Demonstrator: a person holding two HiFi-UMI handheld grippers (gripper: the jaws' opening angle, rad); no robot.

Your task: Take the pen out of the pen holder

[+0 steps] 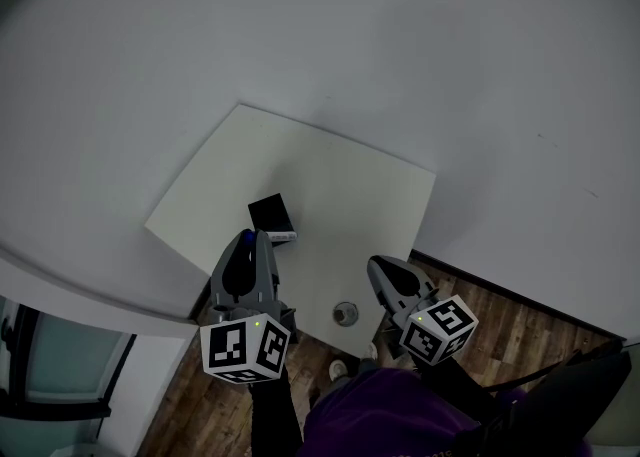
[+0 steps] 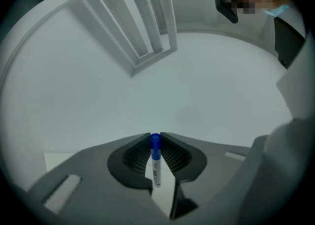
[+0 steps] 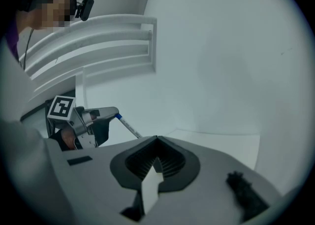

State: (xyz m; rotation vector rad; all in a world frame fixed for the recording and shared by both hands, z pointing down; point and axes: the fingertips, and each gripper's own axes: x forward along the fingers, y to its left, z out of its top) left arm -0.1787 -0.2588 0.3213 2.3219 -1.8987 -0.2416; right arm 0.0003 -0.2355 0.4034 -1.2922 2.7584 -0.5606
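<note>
Well, the left gripper (image 2: 155,136) clamps the pen (image 2: 156,169) just under its blue cap, clear of the holder (image 1: 271,215), and it looks light, stiff and slick, while the right gripper (image 3: 156,139) rests with jaws together, empty.

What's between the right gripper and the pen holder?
Nothing. In the head view, only bare white table separates the right gripper from the pen holder.
</note>
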